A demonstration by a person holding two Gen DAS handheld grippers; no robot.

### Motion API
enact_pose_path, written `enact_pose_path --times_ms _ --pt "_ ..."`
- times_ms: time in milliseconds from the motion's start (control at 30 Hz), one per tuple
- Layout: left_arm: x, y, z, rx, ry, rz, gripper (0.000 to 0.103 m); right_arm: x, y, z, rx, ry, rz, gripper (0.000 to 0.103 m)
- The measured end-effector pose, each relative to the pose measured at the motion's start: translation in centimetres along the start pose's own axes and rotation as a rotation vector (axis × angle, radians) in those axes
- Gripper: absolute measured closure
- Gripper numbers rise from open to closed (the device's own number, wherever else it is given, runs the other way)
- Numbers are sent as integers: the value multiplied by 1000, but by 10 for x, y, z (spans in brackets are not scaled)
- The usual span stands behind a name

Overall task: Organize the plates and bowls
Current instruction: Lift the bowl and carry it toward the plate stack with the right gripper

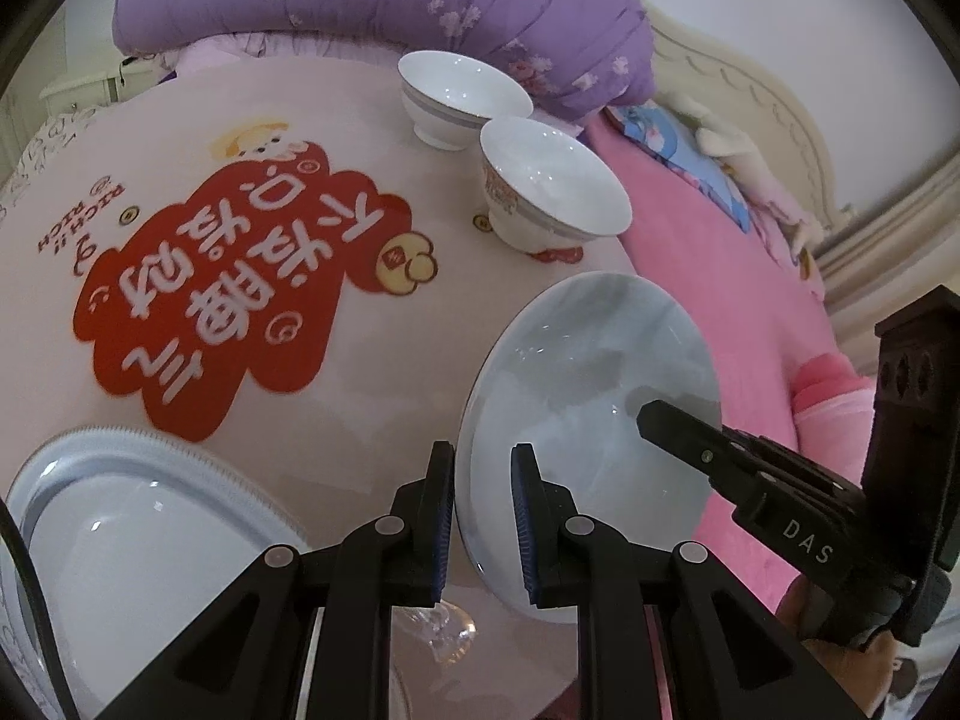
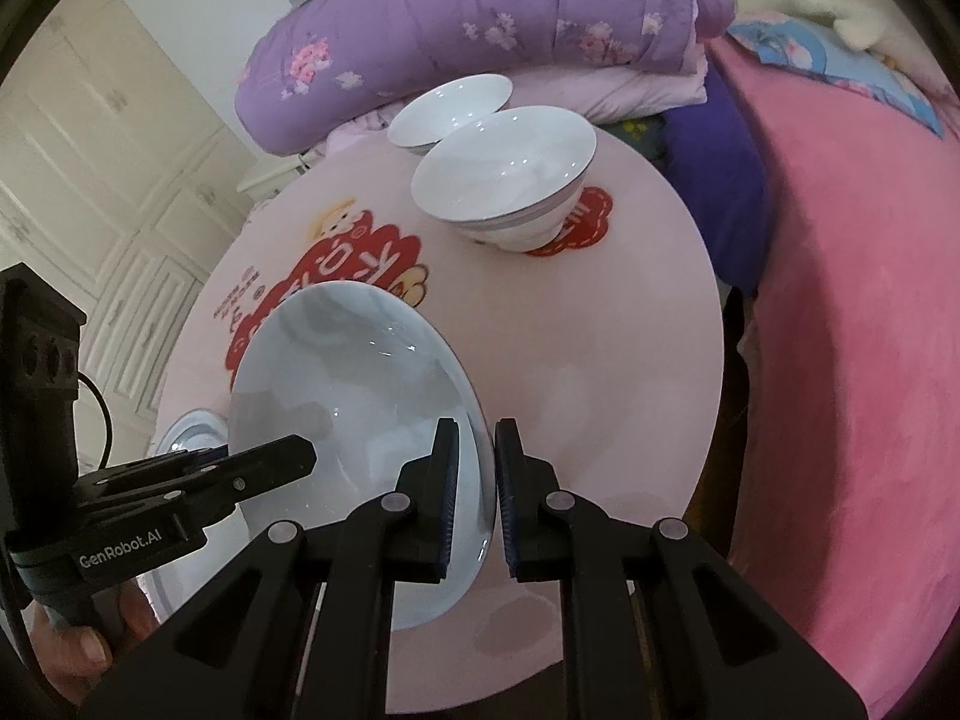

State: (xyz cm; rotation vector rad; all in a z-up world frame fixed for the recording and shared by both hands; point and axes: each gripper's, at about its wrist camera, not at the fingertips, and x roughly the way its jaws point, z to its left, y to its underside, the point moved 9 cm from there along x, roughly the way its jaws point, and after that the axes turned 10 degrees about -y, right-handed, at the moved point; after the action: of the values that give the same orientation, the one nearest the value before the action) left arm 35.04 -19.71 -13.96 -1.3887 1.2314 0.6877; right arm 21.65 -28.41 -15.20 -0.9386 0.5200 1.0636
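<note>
Pale-blue plate held tilted above the pink tabletop, left tool and right tool each clamped on its rim. Two empty white bowls near the far edge; another plate lies flat.

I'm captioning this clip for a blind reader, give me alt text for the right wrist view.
Both grippers, right and left, clamp opposite rims of a tilted pale blue ceramic plate above a round pink table. Behind it stand two white ceramic bowls, with a purple floral quilt beyond.
</note>
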Motion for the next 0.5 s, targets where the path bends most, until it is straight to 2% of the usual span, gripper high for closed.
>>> enact_pose_path --times_ms 200,500 --pt "-16 18 2 23 -1 20 89 -10 16 13 -24 9 27 91" --pt "-10 36 -2 33 -12 74 89 -5 31 6 -4 14 68 91"
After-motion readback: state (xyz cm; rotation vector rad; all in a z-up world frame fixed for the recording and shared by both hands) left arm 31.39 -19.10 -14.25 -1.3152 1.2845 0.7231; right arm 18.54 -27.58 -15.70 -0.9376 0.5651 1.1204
